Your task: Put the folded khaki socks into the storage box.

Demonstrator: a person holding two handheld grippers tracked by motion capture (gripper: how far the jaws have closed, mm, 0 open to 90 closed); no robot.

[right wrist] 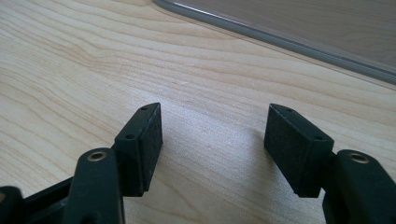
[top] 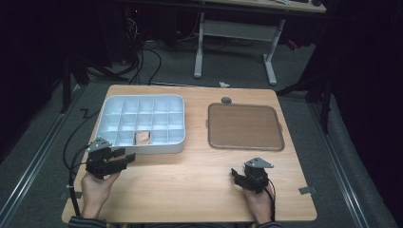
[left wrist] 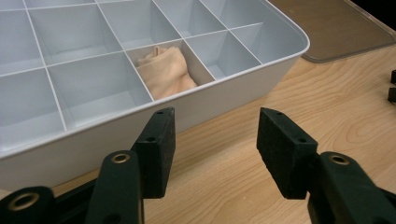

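Observation:
A white divided organiser box (top: 110,138) sits on the left half of the wooden table. A folded beige cloth (top: 142,137) lies in one compartment of its near row, seen close in the left gripper view as the cloth (left wrist: 167,72) behind the box wall (left wrist: 229,91). My left gripper (top: 124,156) hovers open just in front of the box's near left corner, its jaws (left wrist: 215,149) wide apart and holding nothing. My right gripper (top: 234,173) rests low over the bare table near the front right, jaws (right wrist: 214,144) open and holding nothing.
A flat brown lid-like tray (top: 244,127) with a clear rim lies on the right half of the table, its edge (right wrist: 280,39) ahead of my right gripper. A small dark round object (top: 226,100) sits behind it. Cables trail off the table's left side.

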